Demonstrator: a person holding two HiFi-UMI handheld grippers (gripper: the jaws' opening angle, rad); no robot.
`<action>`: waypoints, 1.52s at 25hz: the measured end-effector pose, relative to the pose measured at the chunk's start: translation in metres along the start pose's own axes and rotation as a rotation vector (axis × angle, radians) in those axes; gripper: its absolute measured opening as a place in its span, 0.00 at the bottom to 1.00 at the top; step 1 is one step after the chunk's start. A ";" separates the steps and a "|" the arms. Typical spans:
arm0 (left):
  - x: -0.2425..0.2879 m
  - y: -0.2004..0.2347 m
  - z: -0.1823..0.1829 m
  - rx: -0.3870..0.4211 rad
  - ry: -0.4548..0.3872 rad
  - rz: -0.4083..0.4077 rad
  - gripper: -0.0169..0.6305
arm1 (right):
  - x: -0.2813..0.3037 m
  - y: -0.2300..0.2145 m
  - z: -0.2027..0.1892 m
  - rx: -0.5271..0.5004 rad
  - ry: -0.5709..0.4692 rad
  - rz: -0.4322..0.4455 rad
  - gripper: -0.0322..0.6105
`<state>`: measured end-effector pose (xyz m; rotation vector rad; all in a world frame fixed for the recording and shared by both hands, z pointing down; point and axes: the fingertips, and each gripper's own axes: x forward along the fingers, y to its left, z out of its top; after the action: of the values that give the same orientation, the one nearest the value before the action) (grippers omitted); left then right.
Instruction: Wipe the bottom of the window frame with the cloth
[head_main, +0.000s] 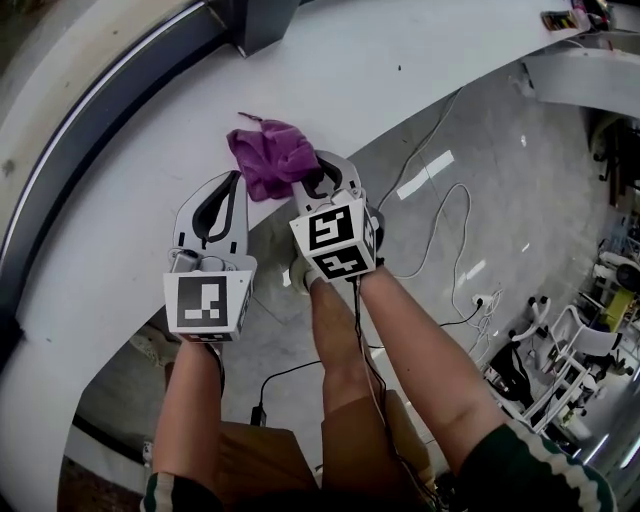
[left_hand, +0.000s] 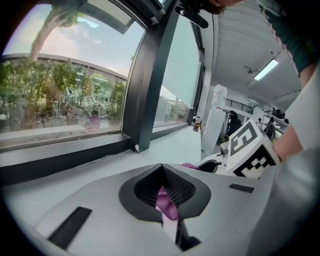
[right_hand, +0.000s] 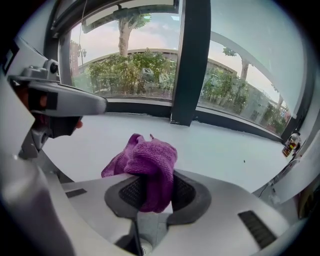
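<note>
Head view: both grippers sit side by side at the edge of the white sill, and the purple cloth is bunched on it just ahead of them.

Left gripper view: the left gripper has its jaws drawn together, with a sliver of cloth showing between the pads.

Right gripper view: the right gripper is clamped on the cloth, which bulges up above its jaws. The dark window frame runs beyond, well apart.

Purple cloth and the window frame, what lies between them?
Only bare white sill separates the purple cloth from the window frame, seen in the right gripper view.
</note>
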<state>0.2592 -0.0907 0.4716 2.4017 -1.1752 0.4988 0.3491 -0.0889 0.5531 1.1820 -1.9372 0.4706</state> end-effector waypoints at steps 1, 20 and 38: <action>-0.013 0.000 0.004 -0.016 0.005 -0.004 0.04 | -0.001 0.000 -0.001 0.004 0.001 -0.004 0.21; -0.062 0.032 0.128 0.239 -0.145 -0.043 0.04 | 0.006 0.022 0.016 0.063 -0.027 -0.040 0.21; -0.040 0.014 0.028 0.160 -0.055 0.025 0.04 | -0.006 0.018 -0.014 0.011 0.016 -0.025 0.21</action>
<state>0.2287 -0.0873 0.4312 2.5536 -1.2320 0.5573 0.3413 -0.0680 0.5587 1.2047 -1.9069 0.4769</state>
